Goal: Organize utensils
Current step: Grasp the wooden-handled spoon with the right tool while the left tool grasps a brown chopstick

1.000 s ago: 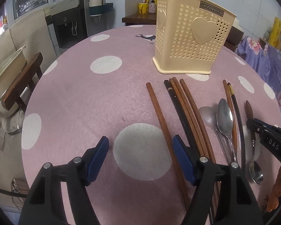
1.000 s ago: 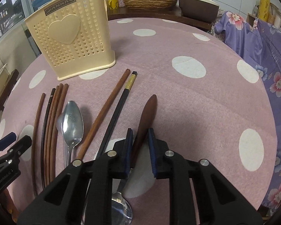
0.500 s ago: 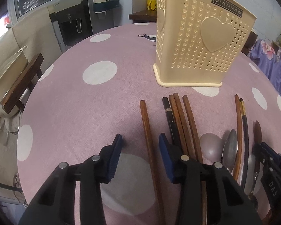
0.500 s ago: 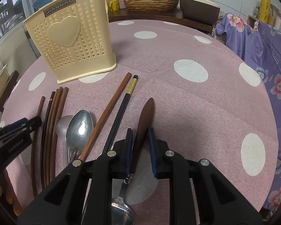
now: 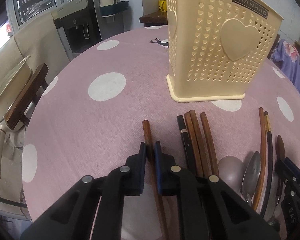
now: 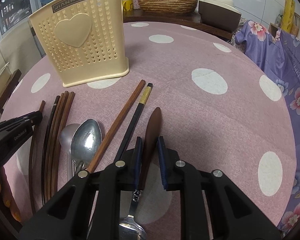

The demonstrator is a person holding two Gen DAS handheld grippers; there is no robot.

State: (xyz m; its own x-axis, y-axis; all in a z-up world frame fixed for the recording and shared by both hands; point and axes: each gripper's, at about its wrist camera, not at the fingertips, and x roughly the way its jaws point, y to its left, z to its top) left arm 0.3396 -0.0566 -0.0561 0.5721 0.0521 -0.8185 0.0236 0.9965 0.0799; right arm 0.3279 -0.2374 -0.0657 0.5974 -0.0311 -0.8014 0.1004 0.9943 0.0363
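While the holder (image 5: 220,48) stands upright past the row of utensils, both grippers have each taken one piece, probably to lift it in. The left gripper (image 5: 150,150), its jaws just closed, pinches the lone chopstick (image 5: 147,132) set apart from the bundle (image 5: 198,138). The right gripper (image 6: 150,150), narrow, clamps the wooden handle (image 6: 153,124). Only the right view shows that handle's steel spoon bowl (image 6: 132,228) beneath the gripper.

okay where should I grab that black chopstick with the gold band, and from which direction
Grip the black chopstick mid-shaft, below its gold band, coming from above with jaws straddling it crosswise. It lies flat on the tablecloth; the neighbouring brown chopstick leaves little room lower down.
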